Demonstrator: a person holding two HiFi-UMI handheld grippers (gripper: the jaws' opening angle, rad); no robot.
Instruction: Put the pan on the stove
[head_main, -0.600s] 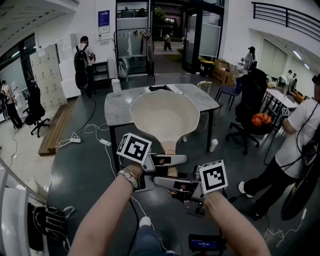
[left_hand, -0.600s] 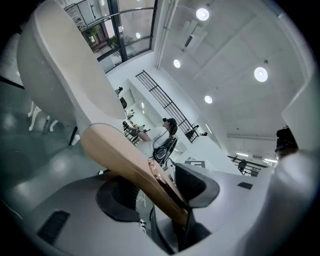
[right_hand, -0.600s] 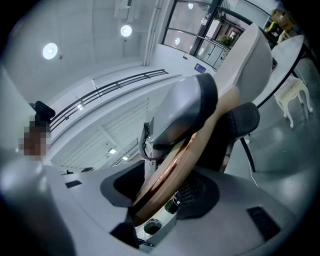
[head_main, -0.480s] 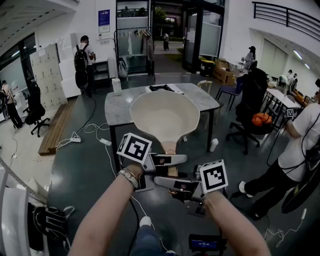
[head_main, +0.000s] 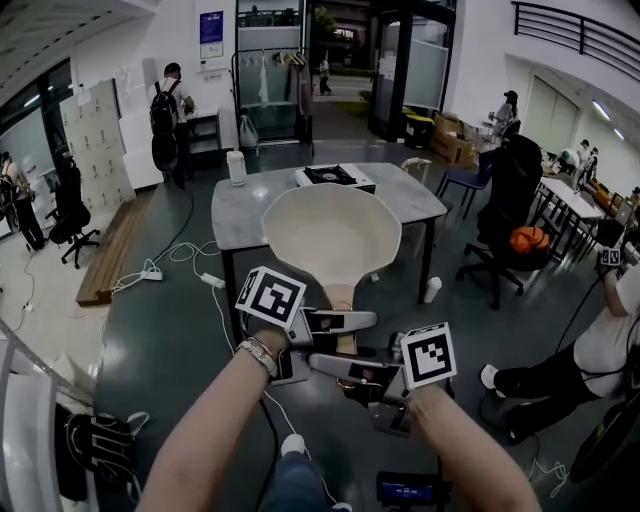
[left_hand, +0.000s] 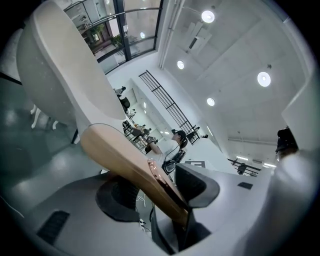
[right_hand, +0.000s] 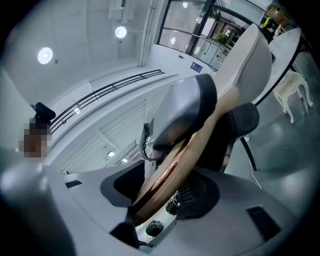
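Since the earlier frame the stove (head_main: 335, 177) shows more fully past the pan's far rim, and the person (head_main: 610, 330) at the right has slid lower. The grip is unchanged. There is one pan (head_main: 330, 232), one stove, one tabletop (head_main: 240, 210) and two claws. The left claw (head_main: 343, 320) and the right claw (head_main: 335, 365) both clamp the pan's wooden handle (head_main: 340, 297). The bowl is held in the air just beyond them, with the stove farther ahead on the tabletop.

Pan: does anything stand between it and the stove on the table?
Nothing visible does. The pan is held up in front of the stove on the table; the white container stands off to the left.
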